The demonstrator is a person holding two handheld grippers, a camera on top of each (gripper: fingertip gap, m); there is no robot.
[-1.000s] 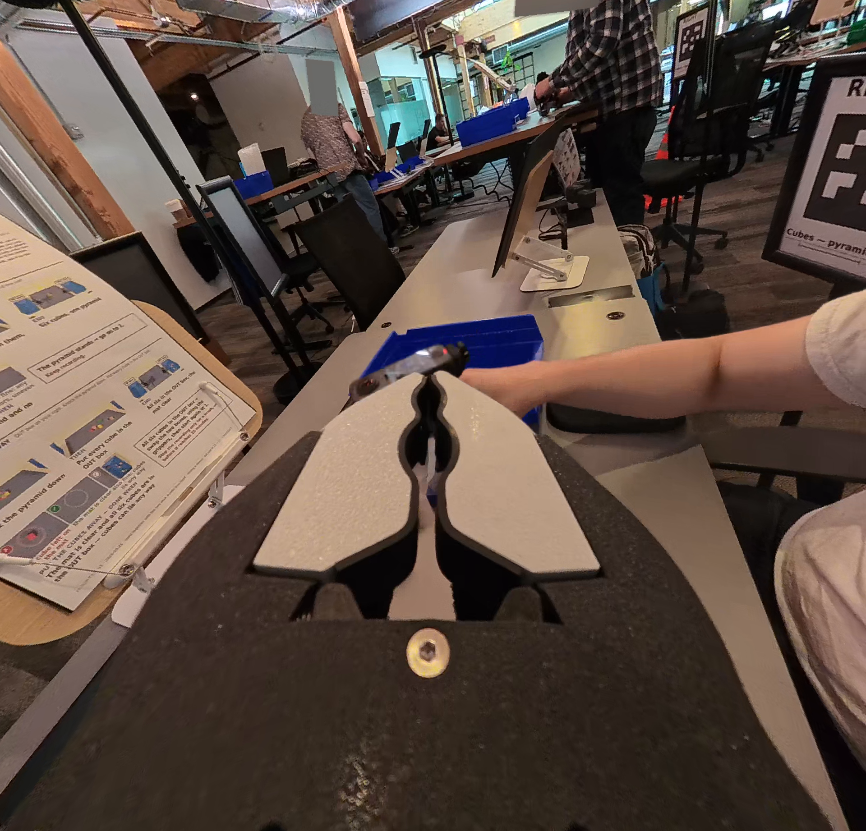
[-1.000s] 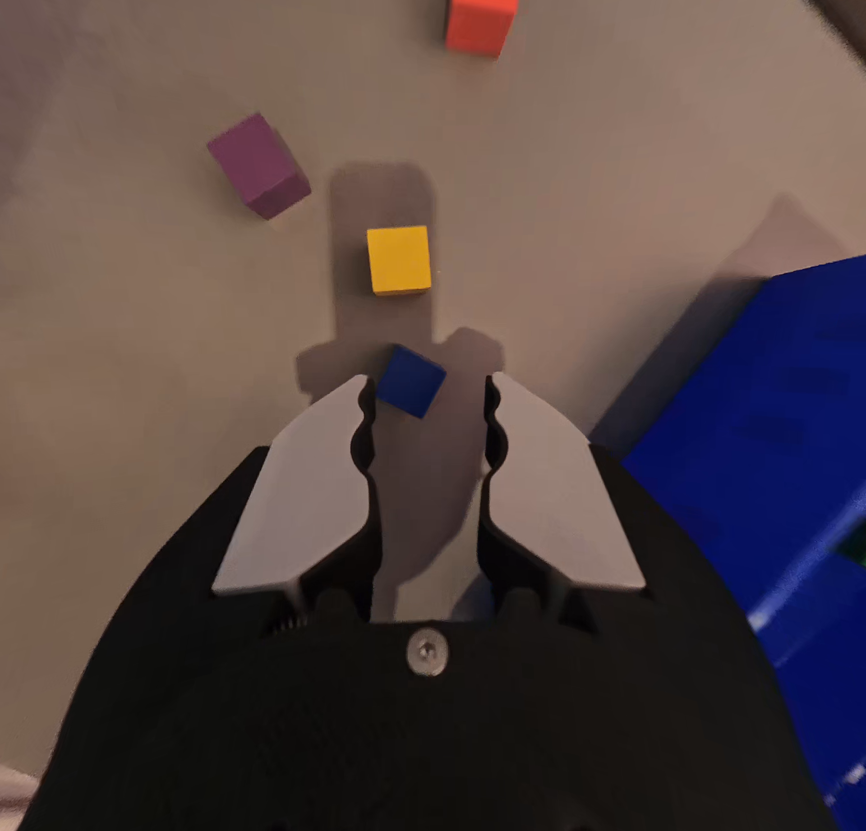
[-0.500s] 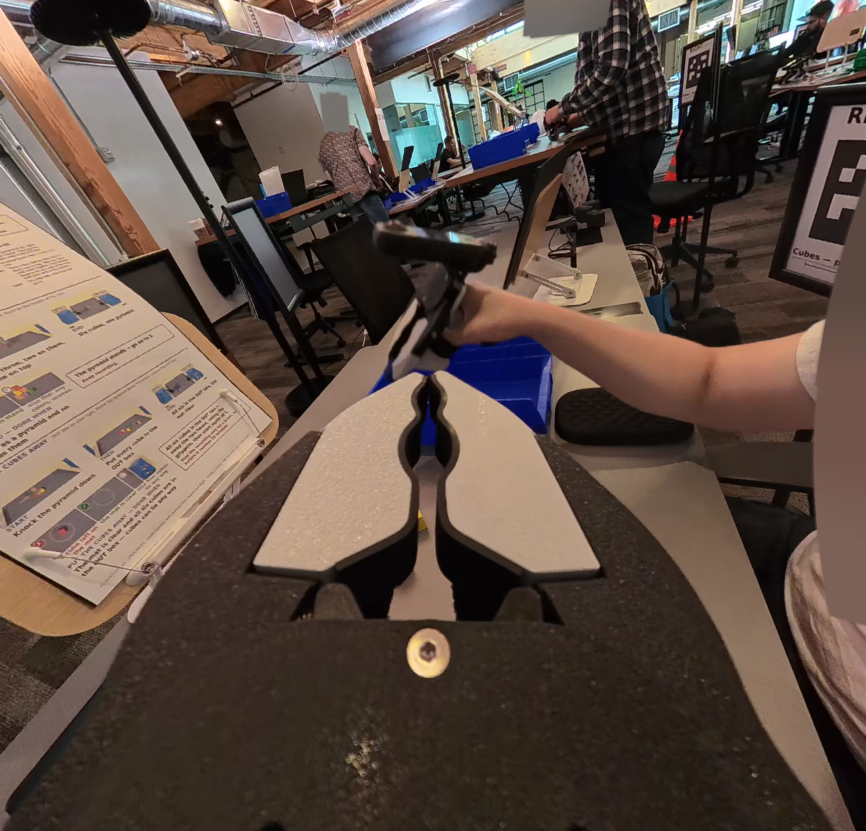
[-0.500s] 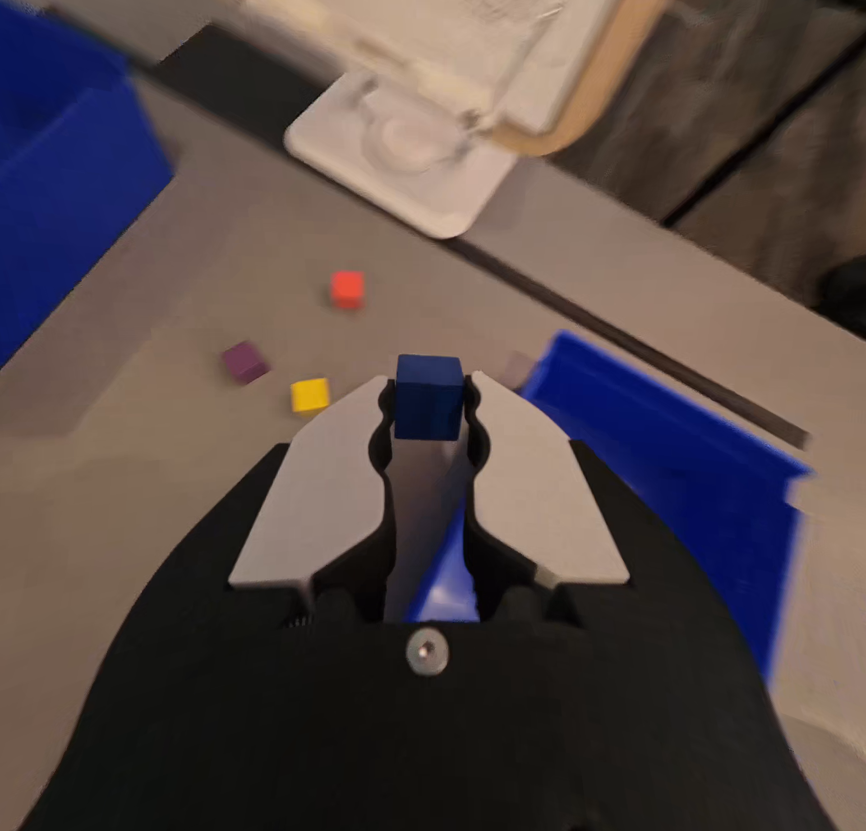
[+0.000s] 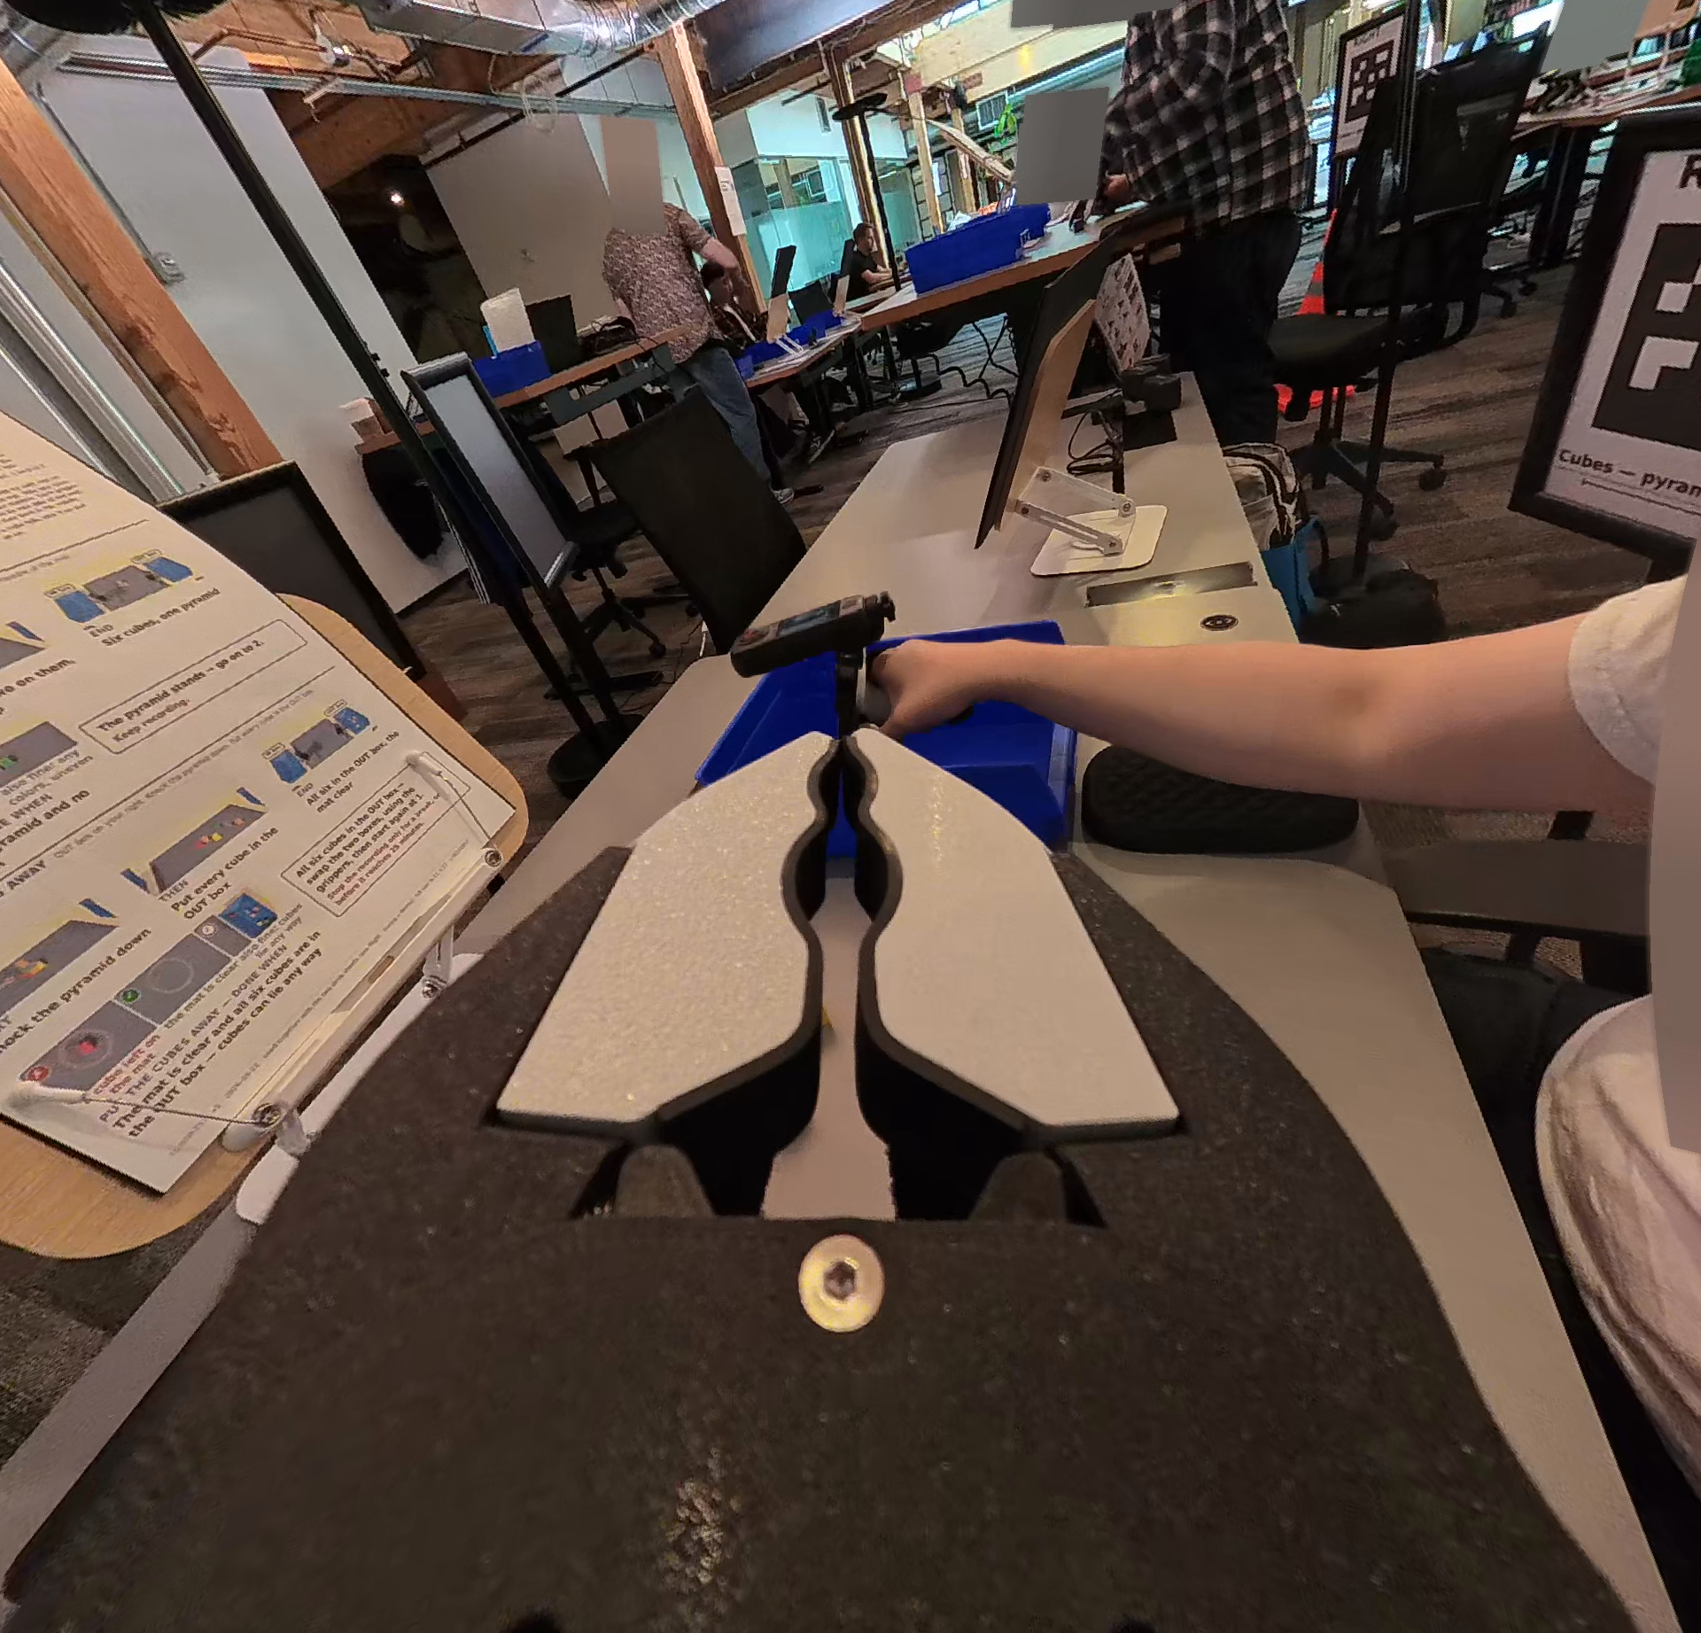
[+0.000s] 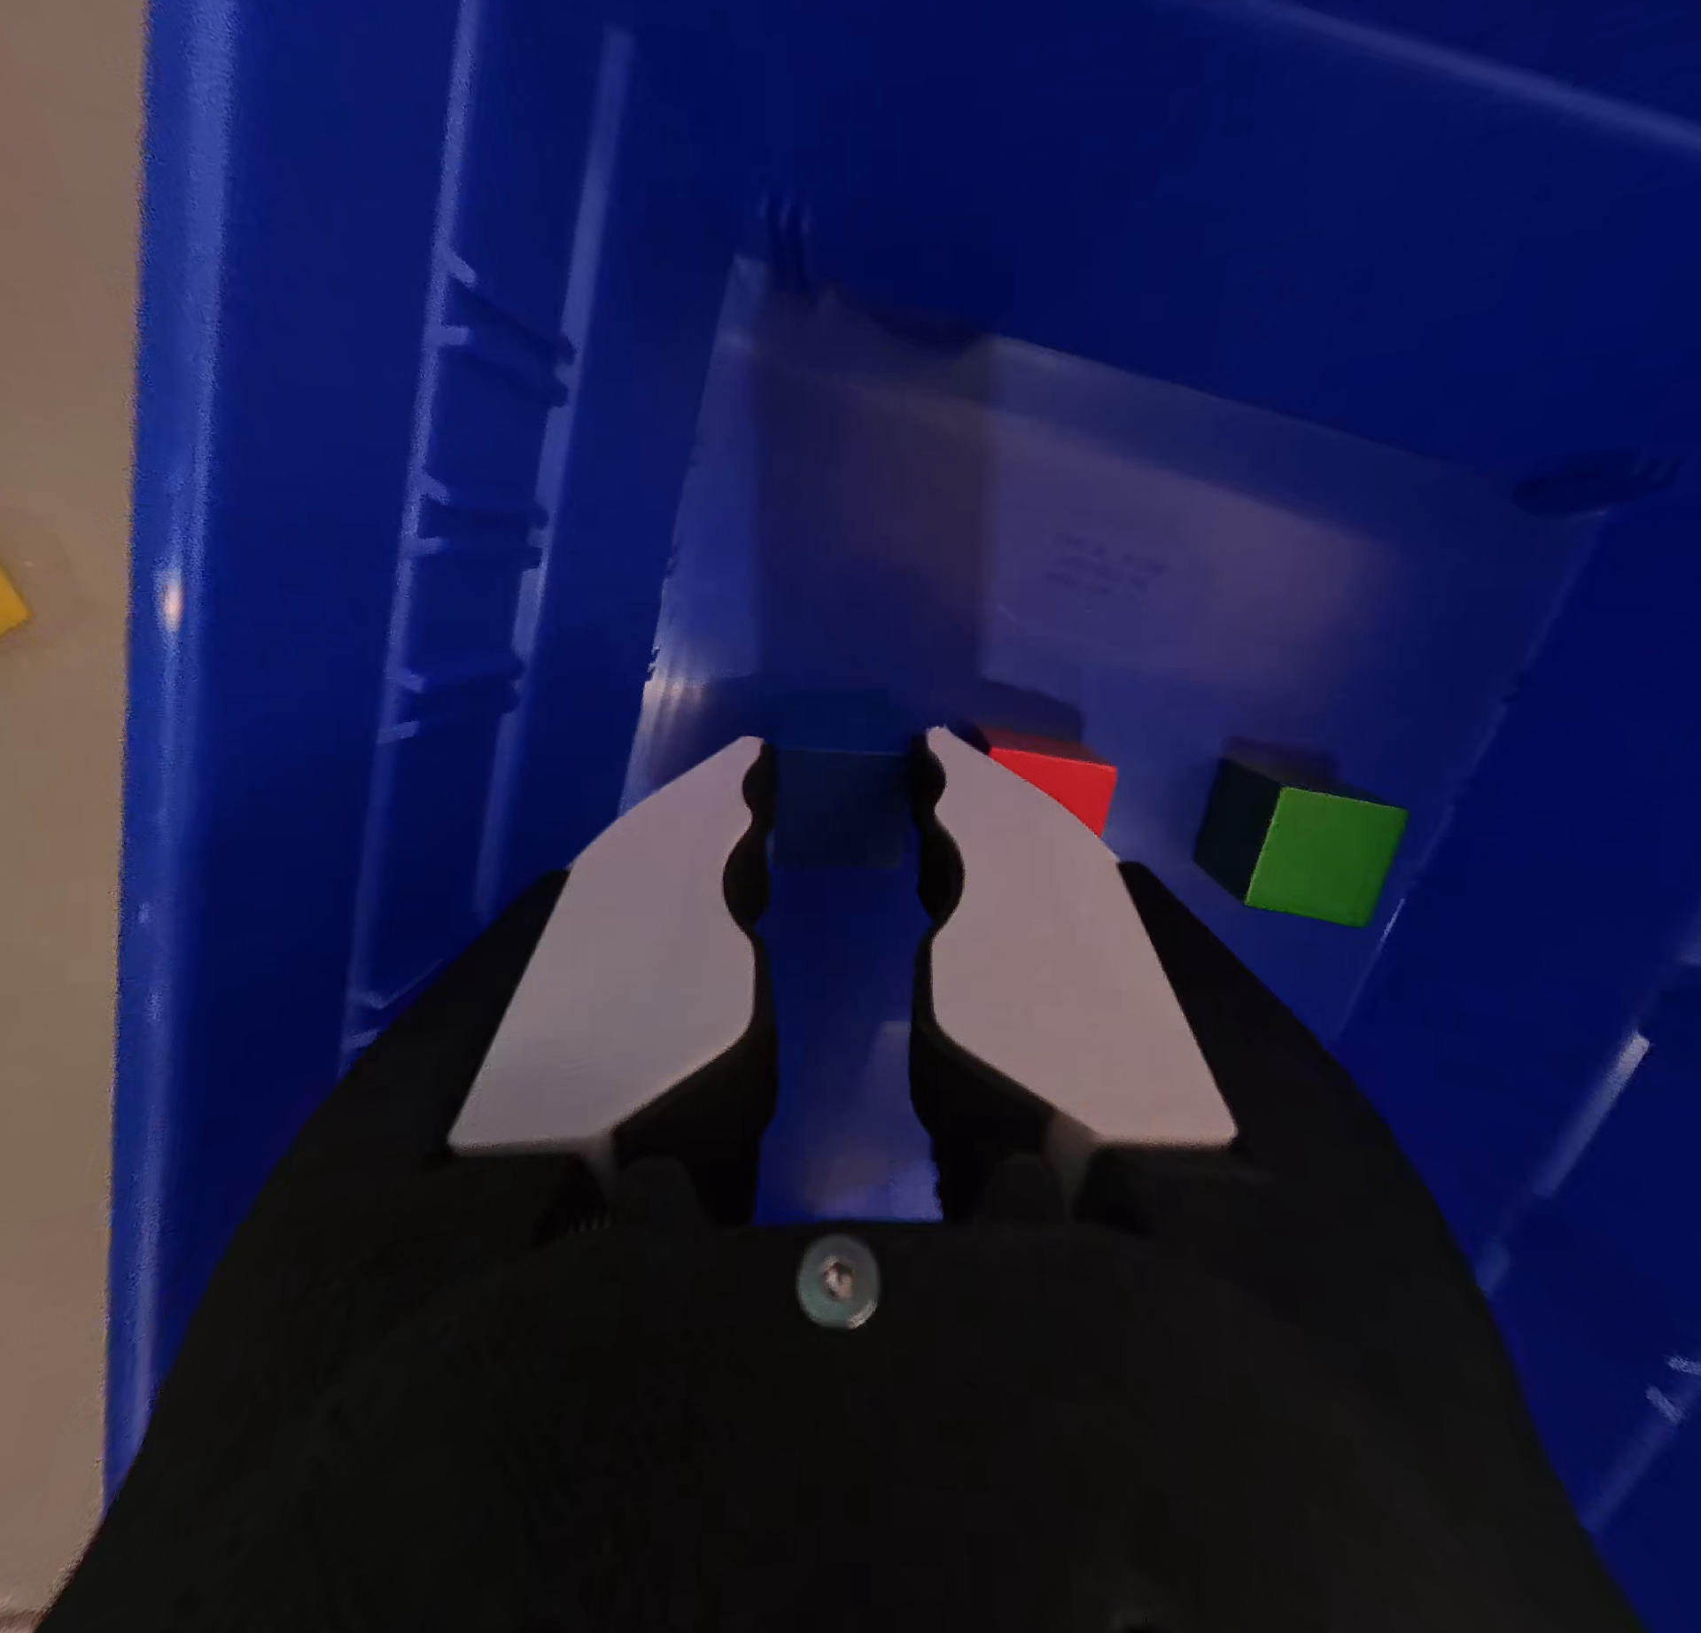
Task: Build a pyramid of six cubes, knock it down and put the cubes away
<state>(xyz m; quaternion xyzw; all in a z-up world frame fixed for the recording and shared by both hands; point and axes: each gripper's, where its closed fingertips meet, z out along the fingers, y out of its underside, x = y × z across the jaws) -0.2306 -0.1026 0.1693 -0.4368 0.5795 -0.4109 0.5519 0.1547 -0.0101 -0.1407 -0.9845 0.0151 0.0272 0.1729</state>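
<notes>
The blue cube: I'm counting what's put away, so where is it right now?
In the right wrist view the blue cube sits between the right gripper fingertips, down inside the blue bin, just left of the red cube and green cube.

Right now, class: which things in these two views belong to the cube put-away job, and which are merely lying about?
Job:
- blue cube, gripped in the right tool
- red cube and green cube, lying in the bin
- blue bin
- yellow cube, on the table outside the bin
- left tool, shut and empty

Lying about:
- instruction sheet
- black pad
- office chair
</notes>
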